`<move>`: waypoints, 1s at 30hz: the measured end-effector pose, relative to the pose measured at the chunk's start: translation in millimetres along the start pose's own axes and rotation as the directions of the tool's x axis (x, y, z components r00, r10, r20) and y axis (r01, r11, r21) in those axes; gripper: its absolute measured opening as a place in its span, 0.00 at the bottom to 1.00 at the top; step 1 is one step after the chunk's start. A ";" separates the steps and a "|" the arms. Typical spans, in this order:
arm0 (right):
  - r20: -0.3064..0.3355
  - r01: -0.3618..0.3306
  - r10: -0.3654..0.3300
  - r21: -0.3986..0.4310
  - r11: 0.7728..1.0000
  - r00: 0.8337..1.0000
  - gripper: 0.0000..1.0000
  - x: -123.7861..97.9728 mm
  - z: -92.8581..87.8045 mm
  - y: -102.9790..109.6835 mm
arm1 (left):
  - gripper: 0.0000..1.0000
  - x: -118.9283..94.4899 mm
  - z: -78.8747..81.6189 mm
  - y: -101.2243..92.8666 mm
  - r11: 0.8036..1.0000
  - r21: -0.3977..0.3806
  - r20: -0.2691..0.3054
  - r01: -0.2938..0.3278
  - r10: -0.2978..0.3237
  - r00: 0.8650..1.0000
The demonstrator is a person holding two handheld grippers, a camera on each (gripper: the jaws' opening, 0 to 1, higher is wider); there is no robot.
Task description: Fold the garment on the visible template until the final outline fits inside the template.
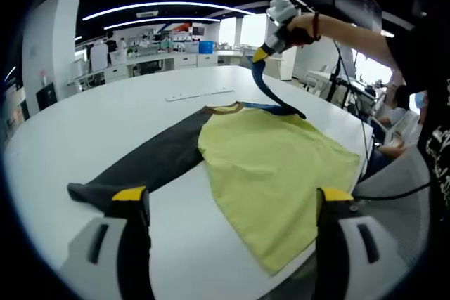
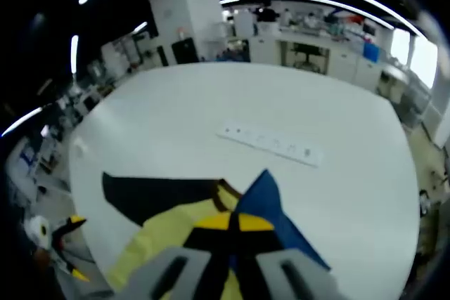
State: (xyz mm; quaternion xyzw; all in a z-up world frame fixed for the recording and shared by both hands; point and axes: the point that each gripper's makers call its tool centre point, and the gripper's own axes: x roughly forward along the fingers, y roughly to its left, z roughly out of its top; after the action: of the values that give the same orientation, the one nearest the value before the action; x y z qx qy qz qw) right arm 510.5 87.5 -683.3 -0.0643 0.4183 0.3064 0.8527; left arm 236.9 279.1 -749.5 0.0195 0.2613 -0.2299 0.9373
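Observation:
A garment lies flat on the white table (image 1: pixel 84 131): yellow-green body (image 1: pixel 281 166), black sleeve (image 1: pixel 151 159) stretched left, brown collar (image 1: pixel 226 109) at the far side. Its blue sleeve (image 1: pixel 271 93) is pulled up off the table by my right gripper (image 1: pixel 261 54), held by a hand. In the right gripper view the yellow-tipped jaws of that right gripper (image 2: pixel 232 223) are shut on the blue sleeve (image 2: pixel 271 205), above the body (image 2: pixel 165 240) and black sleeve (image 2: pixel 155 198). My left gripper (image 1: pixel 232 198) stands wide open above the near hem, its left fingertip (image 1: pixel 130 194) by the black cuff.
A long white strip (image 1: pixel 200 94) lies on the table beyond the collar, also in the right gripper view (image 2: pixel 271 144). A person (image 1: pixel 422 103) stands at the table's right edge, with a cable (image 1: pixel 394 193) hanging there. Desks and cabinets (image 1: pixel 148 57) line the far wall.

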 end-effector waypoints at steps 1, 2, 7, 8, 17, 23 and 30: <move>0.000 -0.002 0.002 -0.002 1.000 1.000 0.00 0.7 0.6 1.8 | 0.96 0.0 -0.3 0.6 1.000 0.000 -0.001 0.000 0.000 1.000; 0.000 -0.007 0.007 -0.008 1.000 1.000 0.00 1.6 1.2 4.1 | 0.96 0.0 -0.5 0.8 1.000 -0.001 -0.001 -0.001 0.001 1.000; -0.007 -0.030 0.029 -0.043 0.999 1.000 0.00 6.7 2.1 19.5 | 0.96 0.7 -2.6 1.4 1.000 -0.004 -0.009 -0.003 0.003 1.000; -0.009 -0.038 0.038 -0.049 0.998 0.999 0.00 8.1 2.1 23.1 | 0.96 0.8 -2.7 1.2 1.000 -0.005 -0.009 -0.003 0.003 1.000; -0.020 -0.064 0.062 -0.099 0.993 0.998 0.00 18.0 6.4 42.5 | 0.96 1.2 -4.0 2.4 1.000 -0.008 -0.015 -0.004 0.004 1.000; -0.010 -0.101 0.100 -0.141 0.985 0.995 0.00 20.1 10.7 63.6 | 0.96 -0.1 -6.7 6.5 1.000 -0.009 -0.022 -0.011 0.011 1.000; -0.015 -0.126 0.126 -0.184 0.975 0.992 0.00 23.3 6.6 82.1 | 0.96 -2.7 -12.2 10.2 1.000 -0.014 -0.033 -0.016 0.016 0.999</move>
State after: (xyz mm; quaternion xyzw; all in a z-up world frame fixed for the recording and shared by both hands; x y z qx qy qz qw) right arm 478.4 166.8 -684.6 -0.1171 0.3927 0.3972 0.8211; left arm 233.5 291.3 -759.6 0.0189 0.2780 -0.2201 0.9348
